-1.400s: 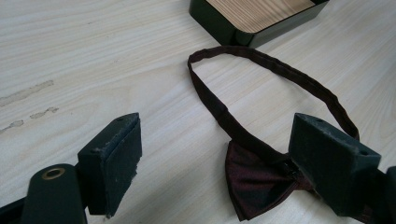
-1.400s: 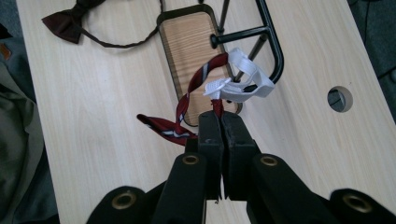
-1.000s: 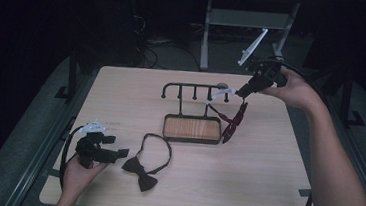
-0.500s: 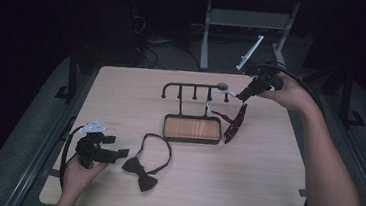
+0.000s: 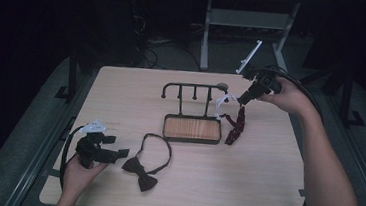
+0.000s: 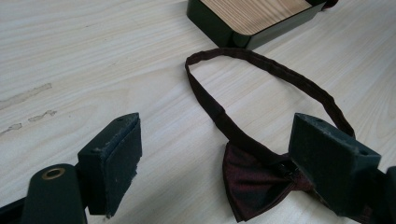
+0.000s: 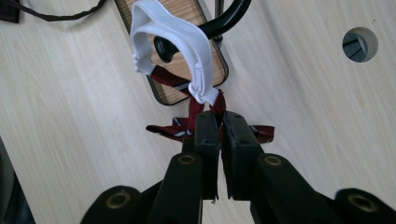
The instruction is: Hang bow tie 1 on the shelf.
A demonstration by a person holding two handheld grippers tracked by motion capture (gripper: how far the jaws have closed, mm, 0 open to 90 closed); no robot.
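1. The right hand-held gripper (image 5: 242,100) is pinching the top of a red striped tie (image 5: 235,127) beside the black hook rack (image 5: 192,91).
2. The tie's white elastic loop (image 5: 223,100) is hanging at the rack's end hook.
3. The left hand-held gripper (image 5: 119,147) is resting on the worktop (image 5: 255,174), beside a dark bow tie (image 5: 141,172).

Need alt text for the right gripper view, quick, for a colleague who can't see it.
The right gripper, jaws nearly shut, pinches a red striped tie whose white elastic band loops by the knobbed end of a black rack arm, above a wood-topped base on the table.
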